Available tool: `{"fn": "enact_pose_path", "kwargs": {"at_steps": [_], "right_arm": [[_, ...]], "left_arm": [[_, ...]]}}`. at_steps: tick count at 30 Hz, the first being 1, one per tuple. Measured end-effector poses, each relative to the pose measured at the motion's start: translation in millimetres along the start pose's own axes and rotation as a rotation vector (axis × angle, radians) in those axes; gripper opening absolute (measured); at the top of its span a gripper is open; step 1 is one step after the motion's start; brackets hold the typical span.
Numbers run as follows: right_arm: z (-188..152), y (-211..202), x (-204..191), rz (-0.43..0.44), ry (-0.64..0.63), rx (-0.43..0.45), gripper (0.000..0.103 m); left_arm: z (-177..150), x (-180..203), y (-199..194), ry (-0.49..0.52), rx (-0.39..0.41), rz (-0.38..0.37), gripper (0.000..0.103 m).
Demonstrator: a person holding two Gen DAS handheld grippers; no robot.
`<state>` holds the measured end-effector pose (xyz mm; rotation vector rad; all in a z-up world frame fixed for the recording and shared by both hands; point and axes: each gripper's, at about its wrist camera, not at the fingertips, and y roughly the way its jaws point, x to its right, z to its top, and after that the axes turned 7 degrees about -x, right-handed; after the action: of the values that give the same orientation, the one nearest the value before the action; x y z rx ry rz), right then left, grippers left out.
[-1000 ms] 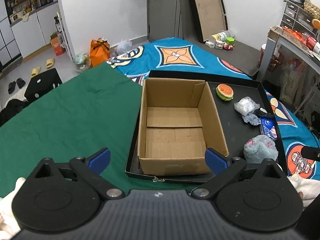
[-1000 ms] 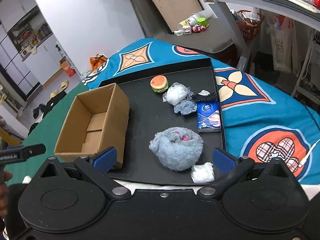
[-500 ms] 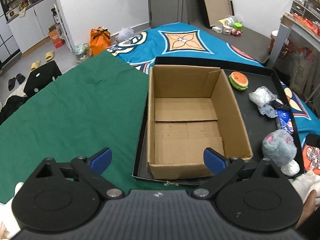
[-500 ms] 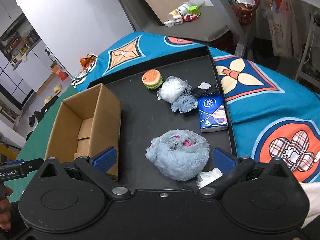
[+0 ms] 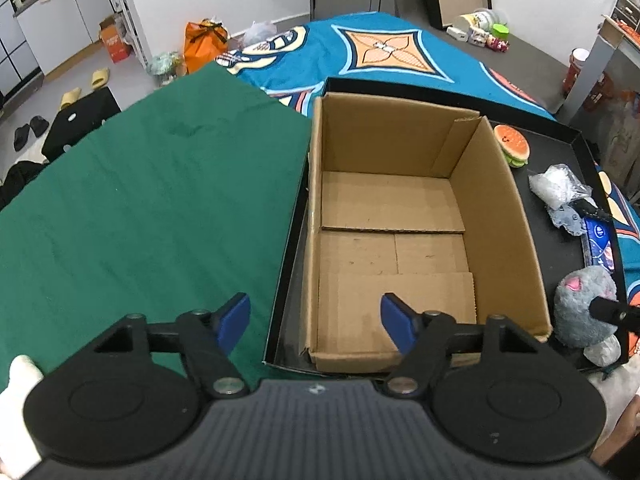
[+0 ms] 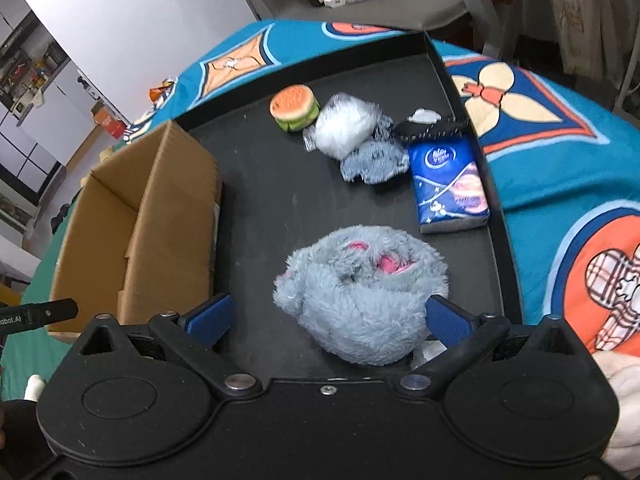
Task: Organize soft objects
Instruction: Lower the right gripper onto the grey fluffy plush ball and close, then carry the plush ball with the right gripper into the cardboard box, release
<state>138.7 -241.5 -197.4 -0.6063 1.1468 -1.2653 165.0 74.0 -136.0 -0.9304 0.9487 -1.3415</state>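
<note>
An empty cardboard box (image 5: 400,216) stands open on the left of a black tray (image 6: 264,200). On the tray's right lie a grey fluffy plush (image 6: 360,292), a burger toy (image 6: 294,107), a clear plastic bag (image 6: 344,126), a small grey cloth toy (image 6: 372,162), a black pouch (image 6: 432,126) and a blue tissue pack (image 6: 450,186). My right gripper (image 6: 326,318) is open, its fingers either side of the plush's near part. My left gripper (image 5: 316,322) is open and empty above the box's near left corner.
The tray lies on a blue patterned cloth (image 6: 560,140); a green cloth (image 5: 140,208) covers the surface to the left. A small white wad (image 5: 602,350) lies by the plush at the tray's near edge. A grey table (image 6: 400,12) with small toys stands behind.
My right gripper has moved forward and down, so the plush now sits between its fingers. My left gripper has moved forward over the box's near corner.
</note>
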Motion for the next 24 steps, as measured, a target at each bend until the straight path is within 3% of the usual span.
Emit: {"fn": "enact_pose_path", "kwargs": {"at_steps": [5, 10, 17, 24], "right_arm": [[1, 7, -4, -0.060, -0.029, 0.024, 0.103], [5, 12, -2, -0.095, -0.012, 0.027, 0.103], [6, 27, 0, -0.107, -0.013, -0.011, 0.103], [3, 25, -7, -0.113, -0.077, 0.016, 0.087]], "left_arm": [[2, -6, 13, -0.030, -0.034, -0.003, 0.057], [3, -2, 16, -0.006, -0.020, 0.003, 0.045], [3, 1, 19, 0.015, -0.013, 0.015, 0.009], [4, 5, 9, 0.066, 0.007, -0.011, 0.008]]}}
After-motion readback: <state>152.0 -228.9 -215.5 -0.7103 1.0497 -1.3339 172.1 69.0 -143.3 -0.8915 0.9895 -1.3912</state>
